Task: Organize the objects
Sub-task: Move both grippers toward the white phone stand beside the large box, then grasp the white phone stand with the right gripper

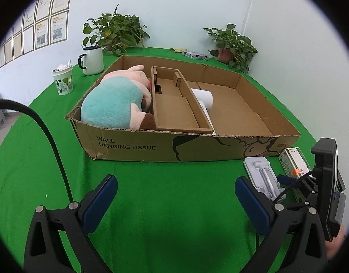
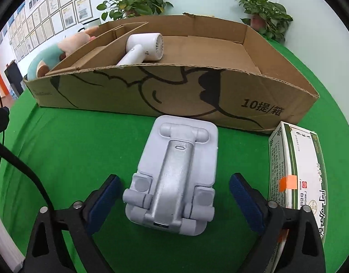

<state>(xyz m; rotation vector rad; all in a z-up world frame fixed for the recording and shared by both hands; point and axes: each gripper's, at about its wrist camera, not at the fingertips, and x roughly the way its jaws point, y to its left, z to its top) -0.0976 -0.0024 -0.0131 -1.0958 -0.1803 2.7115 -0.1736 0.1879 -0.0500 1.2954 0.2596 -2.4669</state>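
Observation:
A shallow cardboard box (image 1: pixel 133 145) (image 2: pixel 277 104) lies on the green cloth. It holds a plush toy (image 1: pixel 115 104) (image 2: pixel 49 56) at its left and a white hair dryer (image 1: pixel 204 100) (image 2: pixel 144 50) in the middle. A grey folded phone stand (image 2: pixel 174 177) (image 1: pixel 261 175) lies flat in front of the box. My right gripper (image 2: pixel 174 195) is open, its jaws either side of the stand's near end, apart from it. My left gripper (image 1: pixel 176 195) is open and empty over bare cloth, left of the stand.
A green and white medicine box (image 2: pixel 295 170) (image 1: pixel 293 161) lies right of the stand. A white mug (image 1: pixel 92 61), a paper cup (image 1: pixel 63 80) and two potted plants (image 1: pixel 115 31) (image 1: pixel 233 45) stand behind the box. A black cable (image 1: pixel 49 134) hangs at left.

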